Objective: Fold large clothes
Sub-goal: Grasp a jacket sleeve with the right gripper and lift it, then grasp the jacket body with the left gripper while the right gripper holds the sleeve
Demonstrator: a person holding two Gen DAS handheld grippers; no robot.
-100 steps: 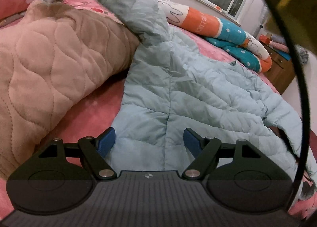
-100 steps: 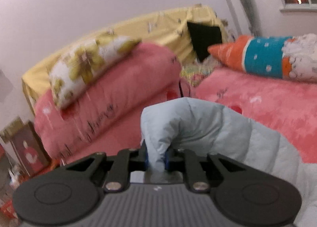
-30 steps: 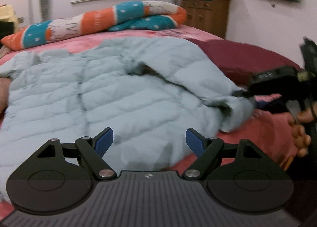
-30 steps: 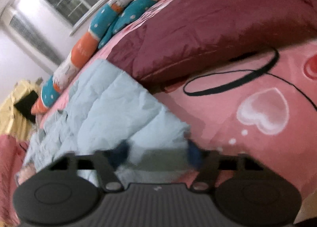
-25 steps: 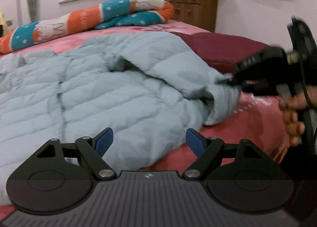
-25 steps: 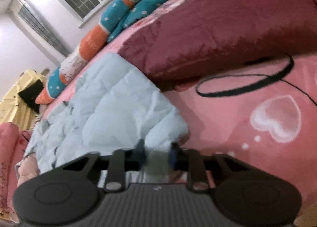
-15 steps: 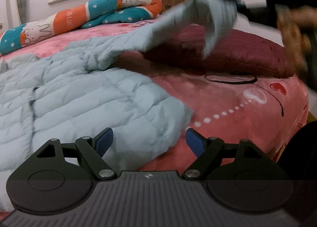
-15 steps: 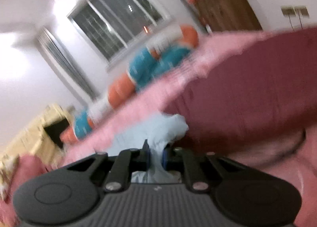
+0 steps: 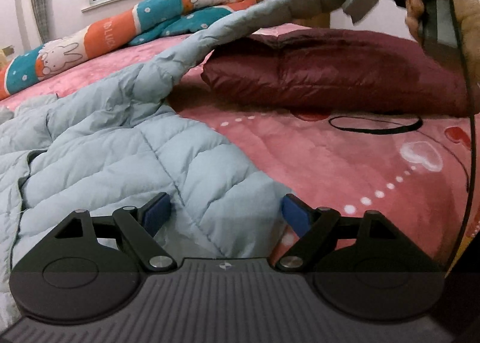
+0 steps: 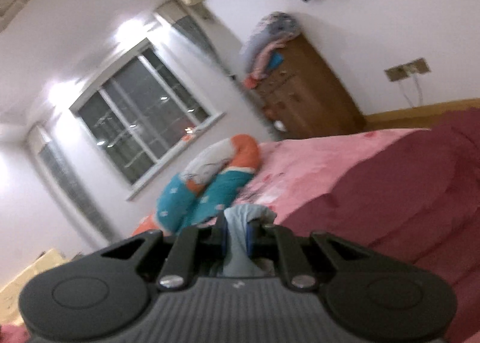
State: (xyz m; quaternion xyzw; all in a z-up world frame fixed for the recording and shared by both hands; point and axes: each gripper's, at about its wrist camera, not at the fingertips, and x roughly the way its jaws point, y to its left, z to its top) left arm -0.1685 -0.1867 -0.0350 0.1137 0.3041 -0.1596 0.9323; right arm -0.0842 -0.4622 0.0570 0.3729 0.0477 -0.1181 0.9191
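A pale blue puffer jacket (image 9: 114, 151) lies spread on the pink bedspread (image 9: 330, 157). Its sleeve (image 9: 228, 34) is stretched up and to the right, off the bed. The cuff (image 10: 240, 220) is pinched between the blue pads of my right gripper (image 10: 237, 233), which is shut on it and held high by a hand (image 9: 435, 4). My left gripper (image 9: 223, 212) hovers open low over the jacket's bottom hem corner, the fabric lying between its spread fingers without the pads touching it.
A dark red quilt (image 9: 345, 73) lies folded on the bed behind the raised sleeve. A long orange, teal and white bolster (image 9: 126, 25) runs along the far side under the window. A wooden dresser (image 10: 303, 97) with piled clothes stands by the wall.
My right gripper closed on the sleeve cuff and lifted it up and away from the jacket body, pulling the sleeve taut. My left gripper moved toward the hem corner, staying open.
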